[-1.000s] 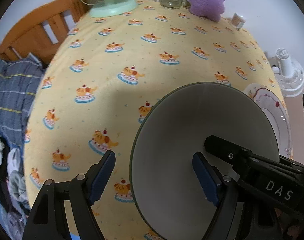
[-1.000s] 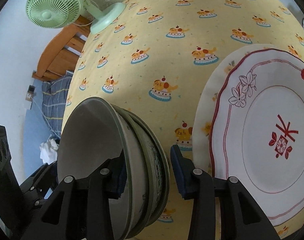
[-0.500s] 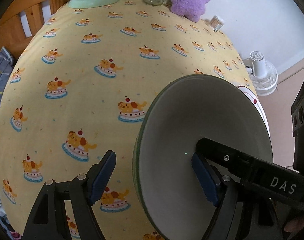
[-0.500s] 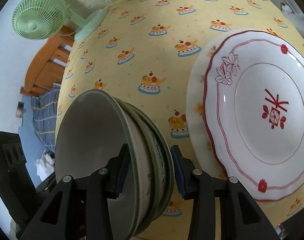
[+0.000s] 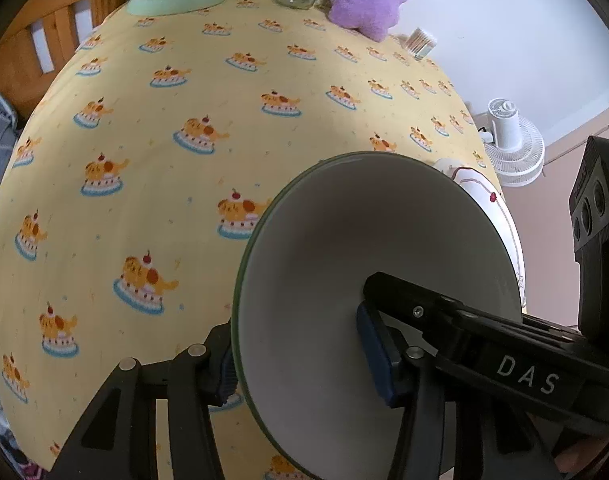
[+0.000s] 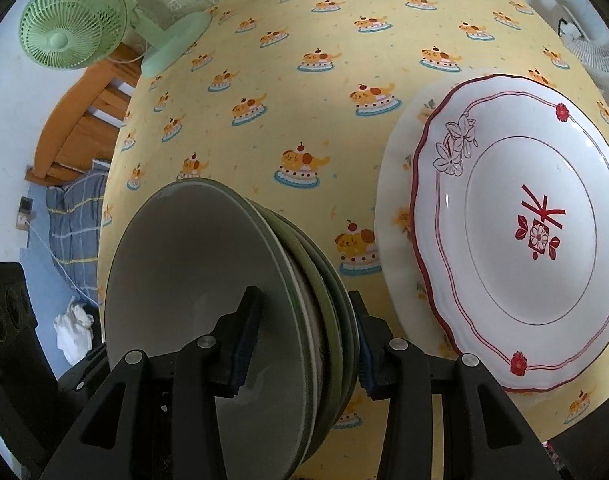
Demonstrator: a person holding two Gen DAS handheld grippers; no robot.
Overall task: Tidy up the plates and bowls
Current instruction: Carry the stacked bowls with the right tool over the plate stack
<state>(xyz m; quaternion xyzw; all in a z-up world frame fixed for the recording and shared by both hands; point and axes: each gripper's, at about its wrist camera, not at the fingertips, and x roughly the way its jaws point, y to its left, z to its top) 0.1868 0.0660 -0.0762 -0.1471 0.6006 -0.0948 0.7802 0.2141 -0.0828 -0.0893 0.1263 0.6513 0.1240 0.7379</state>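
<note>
I've got my right gripper (image 6: 304,344) pinching a stack of bowls (image 6: 232,300) by the near rim, one pad inside the top bowl, the other against the outside of the lowest. My left gripper (image 5: 300,354) is closing on the same stack from its left: one finger (image 5: 374,354) sits inside the top bowl, the other outside behind the rim, and I can't tell whether they press yet. The stack tilts above the yellow tablecloth (image 6: 304,112). Just to its right lie the red-trimmed plates (image 6: 516,232), stacked flat.
</note>
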